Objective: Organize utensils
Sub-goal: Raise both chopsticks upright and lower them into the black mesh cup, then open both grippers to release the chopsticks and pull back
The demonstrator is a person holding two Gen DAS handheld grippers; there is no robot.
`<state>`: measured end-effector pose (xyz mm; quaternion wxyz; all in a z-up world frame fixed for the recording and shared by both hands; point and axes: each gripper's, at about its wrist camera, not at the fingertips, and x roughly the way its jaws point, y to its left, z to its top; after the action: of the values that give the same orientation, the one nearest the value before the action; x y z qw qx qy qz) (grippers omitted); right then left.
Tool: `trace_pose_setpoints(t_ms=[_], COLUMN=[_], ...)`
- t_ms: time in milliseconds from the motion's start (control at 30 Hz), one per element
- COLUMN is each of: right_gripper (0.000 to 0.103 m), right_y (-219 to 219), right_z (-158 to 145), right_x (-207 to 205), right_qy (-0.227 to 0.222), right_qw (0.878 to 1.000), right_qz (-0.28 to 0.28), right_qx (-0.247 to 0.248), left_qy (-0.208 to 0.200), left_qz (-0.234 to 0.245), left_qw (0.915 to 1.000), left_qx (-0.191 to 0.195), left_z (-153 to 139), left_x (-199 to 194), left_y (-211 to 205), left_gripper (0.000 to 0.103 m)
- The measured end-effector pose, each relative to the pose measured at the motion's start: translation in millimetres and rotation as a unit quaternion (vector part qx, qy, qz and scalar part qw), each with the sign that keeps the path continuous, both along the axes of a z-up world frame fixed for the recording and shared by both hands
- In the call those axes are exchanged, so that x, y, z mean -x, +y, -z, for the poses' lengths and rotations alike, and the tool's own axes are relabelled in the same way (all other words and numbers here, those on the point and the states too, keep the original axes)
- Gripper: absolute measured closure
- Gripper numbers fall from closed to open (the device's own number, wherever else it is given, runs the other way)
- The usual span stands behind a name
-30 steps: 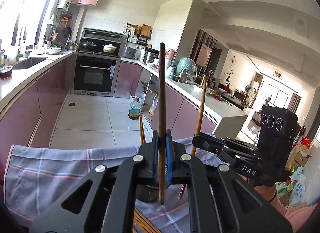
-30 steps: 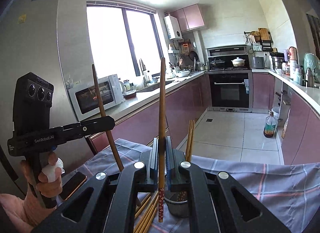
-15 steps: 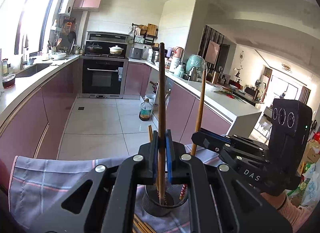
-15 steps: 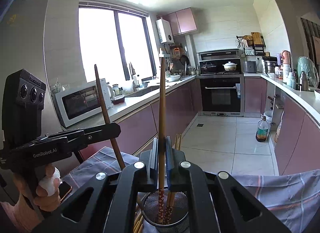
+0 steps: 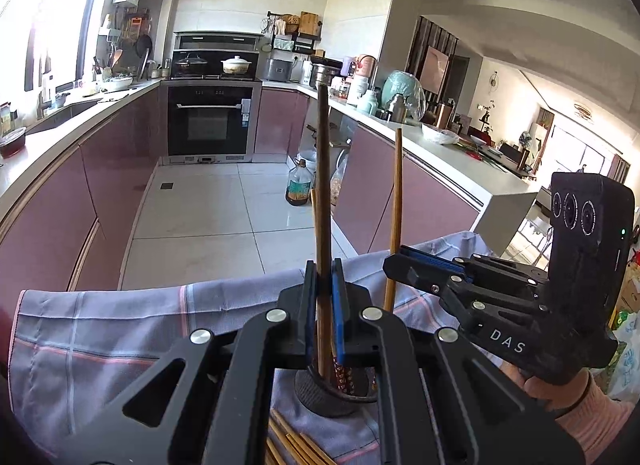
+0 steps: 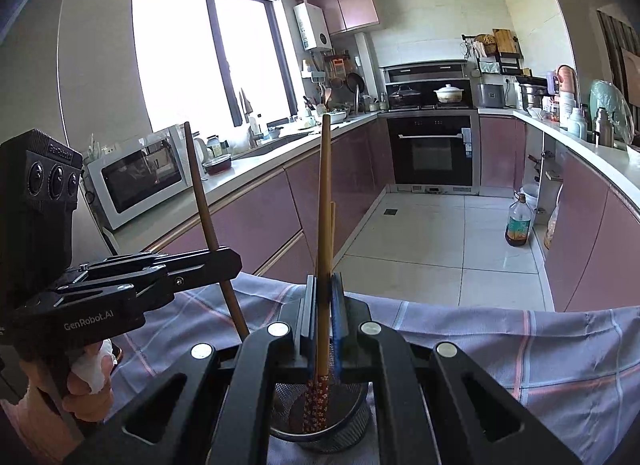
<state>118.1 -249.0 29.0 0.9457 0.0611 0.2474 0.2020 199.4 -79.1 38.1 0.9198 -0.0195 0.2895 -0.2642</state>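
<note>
While both chopsticks stay pinched upright, the tools have dropped lower than a second ago. The left tool (image 5: 323, 317) grips the dark chopstick (image 5: 323, 193) between its narrowed blue pads, and that stick's lower end now sits inside the mesh holder (image 5: 320, 399), where before it hung above the cloth. The right tool (image 6: 323, 321) clamps the light chopstick (image 6: 323, 225), its patterned tip now down in the mesh holder (image 6: 352, 421) beside another stick already standing there. The holder rests on the checked cloth (image 5: 120, 329) over the table, near its front edge, with loose chopsticks (image 5: 292, 445) lying flat just beside its base.
</note>
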Motion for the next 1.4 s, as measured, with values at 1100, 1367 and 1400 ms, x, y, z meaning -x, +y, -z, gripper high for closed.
trace_pose_setpoints(t_ms=[1100,1367,1400], right_gripper=[0.094,0.086,0.083], right_y=[6.1,4.4,4.1], right_z=[18.3,10.7,9.8], right_x=[-6.2,9.2,13.3], right_qy=[0.05,0.037,0.036], right_qw=[0.999,0.999,0.999], right_qz=[0.002,-0.009,-0.012], right_qx=[-0.001,-0.004,-0.005], left_qy=[0.067,0.04,0.036], left_qz=[-0.006,-0.031,-0.035], left_qw=[0.9976,0.9986,0.9986], left_qx=[-0.018,-0.012,-0.013], left_z=[51.8,46.6,46.0], left_x=[-33.8,-11.4,-6.8], left_y=[0.7,21.9,25.9], left_gripper=[0.095,0.092,0.09])
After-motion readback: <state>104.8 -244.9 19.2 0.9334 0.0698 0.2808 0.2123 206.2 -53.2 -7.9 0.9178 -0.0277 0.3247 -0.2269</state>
